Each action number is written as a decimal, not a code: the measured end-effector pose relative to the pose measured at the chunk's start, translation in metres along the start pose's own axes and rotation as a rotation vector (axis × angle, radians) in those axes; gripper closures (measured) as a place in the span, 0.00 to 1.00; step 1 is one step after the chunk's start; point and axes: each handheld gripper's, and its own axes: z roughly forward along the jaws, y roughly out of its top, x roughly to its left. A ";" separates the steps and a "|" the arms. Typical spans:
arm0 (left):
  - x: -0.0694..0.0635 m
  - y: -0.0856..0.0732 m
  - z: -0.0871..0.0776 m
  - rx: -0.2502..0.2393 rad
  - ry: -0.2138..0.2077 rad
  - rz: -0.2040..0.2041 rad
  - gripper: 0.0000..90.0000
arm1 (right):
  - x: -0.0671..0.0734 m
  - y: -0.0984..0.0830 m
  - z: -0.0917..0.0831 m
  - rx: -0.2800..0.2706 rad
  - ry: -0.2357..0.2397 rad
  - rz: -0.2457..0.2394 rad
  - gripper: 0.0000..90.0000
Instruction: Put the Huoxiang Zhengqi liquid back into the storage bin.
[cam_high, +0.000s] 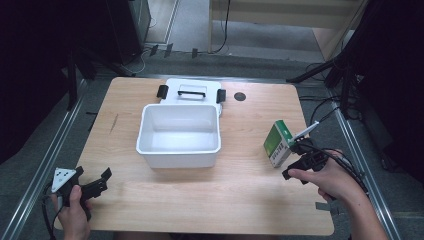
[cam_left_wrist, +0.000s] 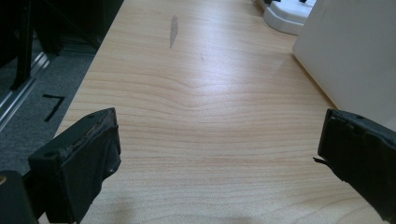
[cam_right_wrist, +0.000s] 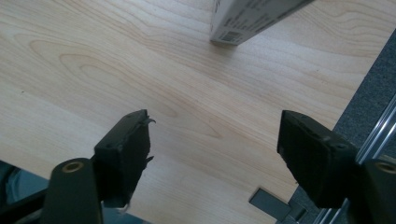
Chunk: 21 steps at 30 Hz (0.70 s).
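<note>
While both our claws, left (cam_high: 100, 181) and right (cam_high: 295, 160), gape wide, one white bin (cam_high: 178, 135) sits on the worktop (cam_high: 240, 190). One green carton (cam_high: 278, 143) stands on end, long axis upright.

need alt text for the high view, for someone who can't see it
A person holds a tool in each hand over a light wooden table with an open, empty white box at its middle and the box's lid lying just behind it. The right tool, jaws open, sits beside a green and white carton; the left tool rests open near the front left corner.
</note>
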 end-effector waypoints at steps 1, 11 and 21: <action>0.000 0.000 0.000 0.000 -0.001 0.000 0.00 | 0.001 0.005 -0.005 0.021 0.015 0.012 0.32; 0.000 0.000 0.000 0.001 -0.004 0.001 0.00 | -0.003 0.031 -0.026 0.055 0.068 0.143 0.40; 0.000 0.000 0.000 0.001 -0.006 -0.001 0.00 | -0.006 0.067 -0.039 0.061 0.038 0.182 0.42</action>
